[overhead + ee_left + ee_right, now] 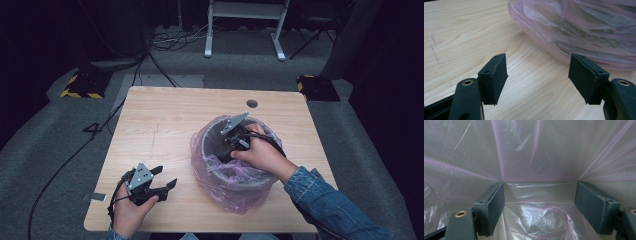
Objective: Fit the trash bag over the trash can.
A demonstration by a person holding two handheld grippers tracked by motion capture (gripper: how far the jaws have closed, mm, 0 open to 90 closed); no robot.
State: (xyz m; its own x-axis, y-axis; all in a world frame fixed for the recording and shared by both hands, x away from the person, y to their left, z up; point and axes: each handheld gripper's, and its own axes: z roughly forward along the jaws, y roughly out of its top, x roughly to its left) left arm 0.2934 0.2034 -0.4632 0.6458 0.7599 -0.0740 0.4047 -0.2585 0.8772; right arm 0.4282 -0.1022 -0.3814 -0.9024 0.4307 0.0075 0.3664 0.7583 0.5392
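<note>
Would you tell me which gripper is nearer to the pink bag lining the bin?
The right. The right gripper reaches down inside the pink bag, its jaws open against the film. The left gripper rests on the table beside the bag, apart from it.

Dim lab (floor cables (pixel 165 42), carpet (pixel 60 145))

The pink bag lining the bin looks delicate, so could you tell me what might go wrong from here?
The right gripper, open deep inside the pink bag, could snag or tear the thin film. Pulling it may drag the liner off the bin rim. The left gripper rests apart on the table, so nothing steadies the bin.
</note>
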